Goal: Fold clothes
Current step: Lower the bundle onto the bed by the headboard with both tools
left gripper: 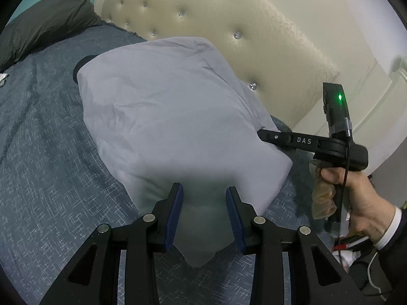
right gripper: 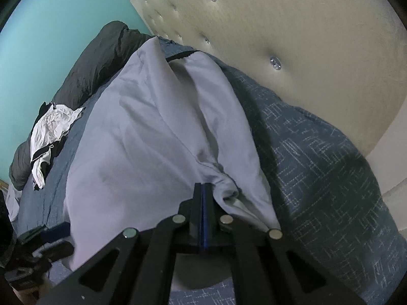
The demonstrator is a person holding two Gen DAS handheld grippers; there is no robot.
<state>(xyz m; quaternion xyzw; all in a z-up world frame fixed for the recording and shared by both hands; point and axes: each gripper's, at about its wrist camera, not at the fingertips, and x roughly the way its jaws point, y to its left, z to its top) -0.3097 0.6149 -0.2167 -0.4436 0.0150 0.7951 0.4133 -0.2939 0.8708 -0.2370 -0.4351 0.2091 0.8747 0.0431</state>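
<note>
Right tongs [right gripper: 202, 190] pinch the grey garment [right gripper: 152, 127].

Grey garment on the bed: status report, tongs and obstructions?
Left tongs open around the garment's near end. Right tongs shut on its side edge. White clothes pile apart, nothing obstructing.

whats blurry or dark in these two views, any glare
Left wrist view: the pale garment smears out of focus and greenish-dark just ahead of the open left tool; a green indicator light glows on the right tool. Right wrist view: sharper, a shadow falls on the blue bedspread beside the garment; no strong glare. Both show fisheye bending and dark corners.
</note>
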